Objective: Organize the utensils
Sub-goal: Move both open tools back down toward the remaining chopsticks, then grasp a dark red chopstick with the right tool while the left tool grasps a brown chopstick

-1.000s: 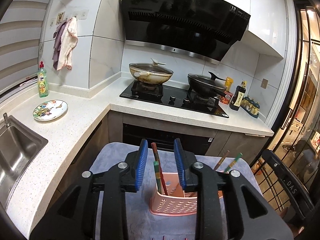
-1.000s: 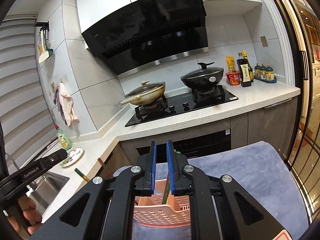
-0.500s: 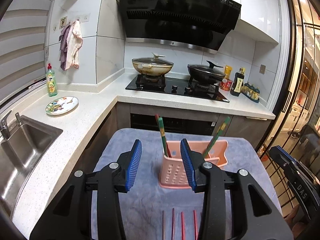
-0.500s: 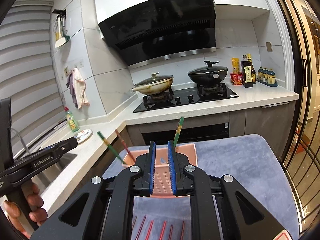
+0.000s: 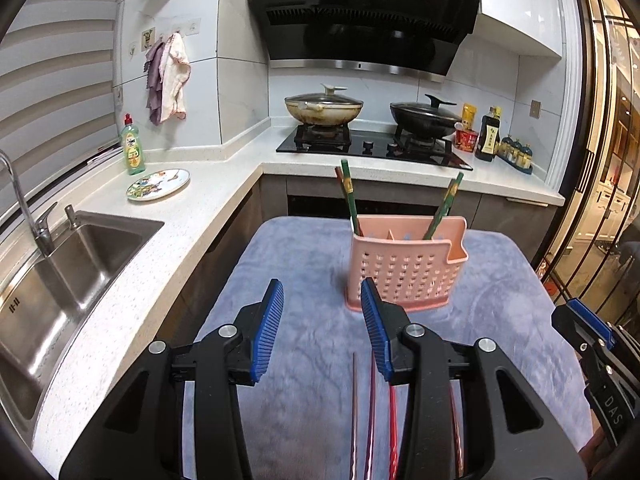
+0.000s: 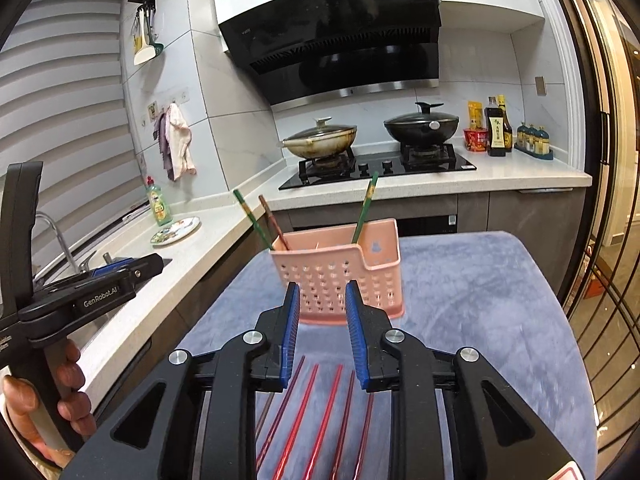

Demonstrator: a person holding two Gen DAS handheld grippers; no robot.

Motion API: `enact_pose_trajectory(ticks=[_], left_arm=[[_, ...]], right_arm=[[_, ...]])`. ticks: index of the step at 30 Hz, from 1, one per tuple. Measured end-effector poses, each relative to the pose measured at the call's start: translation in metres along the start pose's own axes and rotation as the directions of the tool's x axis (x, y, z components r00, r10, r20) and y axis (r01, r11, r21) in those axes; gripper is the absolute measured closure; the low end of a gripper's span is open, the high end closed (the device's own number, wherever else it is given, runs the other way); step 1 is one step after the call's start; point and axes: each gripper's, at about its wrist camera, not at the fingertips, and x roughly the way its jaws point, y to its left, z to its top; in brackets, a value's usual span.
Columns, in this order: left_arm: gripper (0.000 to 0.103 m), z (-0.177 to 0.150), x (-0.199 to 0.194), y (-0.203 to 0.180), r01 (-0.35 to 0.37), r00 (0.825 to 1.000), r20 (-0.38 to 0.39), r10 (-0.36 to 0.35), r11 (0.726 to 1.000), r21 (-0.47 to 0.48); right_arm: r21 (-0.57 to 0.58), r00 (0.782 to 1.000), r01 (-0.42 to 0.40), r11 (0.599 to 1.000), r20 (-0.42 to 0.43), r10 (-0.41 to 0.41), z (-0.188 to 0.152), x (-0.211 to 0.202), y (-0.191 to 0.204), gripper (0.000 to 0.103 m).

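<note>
Two handheld grippers hover over a table w/ a blue-grey plush cloth (image 5: pixel 304 264) in a kitchen. The left gripper (image 5: pixel 322 330) has its blue-padded jaws spread wide, nothing between them. The right gripper (image 6: pixel 322 330) is also parted and empty, w/ a narrower gap.

A pink perforated plastic utensil caddy (image 6: pixel 340 276) stands upright on the cloth, just beyond both grippers. Two green chopsticks (image 6: pixel 363 210) and one brown chopstick (image 6: pixel 272 220) lean inside it; the brown one and one green sit at its left end, the other green nearer the right.

Several loose red and dark chopsticks (image 6: pixel 316 412) lie flat on the cloth, approx. parallel, below the grippers.

Behind: white speckled countertop (image 5: pixel 208 176), steel sink (image 5: pixel 60 276) at left.
</note>
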Motion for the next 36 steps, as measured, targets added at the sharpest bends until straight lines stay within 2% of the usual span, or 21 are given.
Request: enact_pose_trajectory(ticks=[11,13,15,26,36], left_arm=[[0.059,-0.065,-0.017,0.004,-0.018,0.997,-0.07,0.019,1.0,0.014],[0.056,-0.077,-0.018,0.003,-0.024,0.996,-0.082,0.026,0.999,0.024],[0.047,-0.09,-0.02,0.004,-0.028,0.995,-0.092,0.03,0.999,0.031],[0.047,-0.142,-0.013,0.007,-0.028,0.981,-0.189,0.034,0.999,0.035],[0.047,-0.169,-0.003,0.01,-0.025,0.966,-0.257,0.033,0.999,0.032]], right_arm=[[-0.011,0.996,0.034,0.999,-0.078,-0.034,-0.062,-0.028,0.001,0.079],[-0.01,0.995,0.038,0.999,-0.096,-0.039,-0.073,-0.03,0.0,0.079],[-0.002,0.992,0.041,0.999,-0.119,-0.041,-0.085,-0.031,-0.001,0.079],[0.004,0.966,0.073,0.997,-0.247,-0.07,-0.149,-0.017,-0.01,0.079],[0.008,0.948,0.091,0.996,-0.307,-0.084,-0.174,0.0,-0.016,0.079]])
